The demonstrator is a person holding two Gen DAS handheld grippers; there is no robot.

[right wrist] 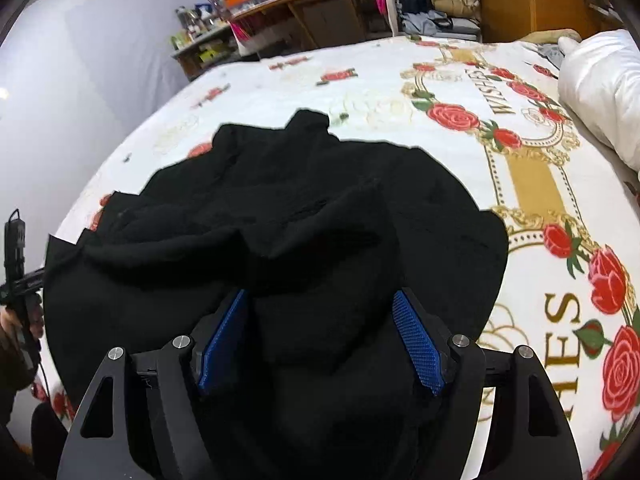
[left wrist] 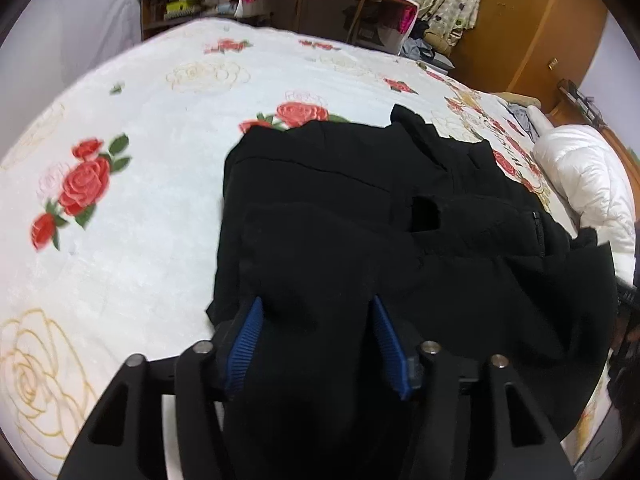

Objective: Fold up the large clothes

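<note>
A large black garment [left wrist: 360, 208] lies crumpled on the rose-print bedspread [left wrist: 140, 128], partly doubled over itself. My left gripper [left wrist: 318, 346] sits low over its near left part; a thick fold of the black cloth fills the gap and presses against both blue pads [left wrist: 246, 344]. In the right wrist view the same garment [right wrist: 280, 208] spreads across the bedspread [right wrist: 400, 80]. My right gripper [right wrist: 322, 338] hangs over its near right part with the jaws apart. Bunched cloth rises between the blue pads [right wrist: 418, 344] without being pinched.
A white quilted duvet [left wrist: 584, 176] is heaped at the bed's right side. Wooden shelves [left wrist: 328, 4] and a cluttered desk [left wrist: 188, 4] stand beyond the far edge, with a wardrobe [left wrist: 532, 20] at the right. A hand [right wrist: 18, 320] holds the other gripper's handle at the left.
</note>
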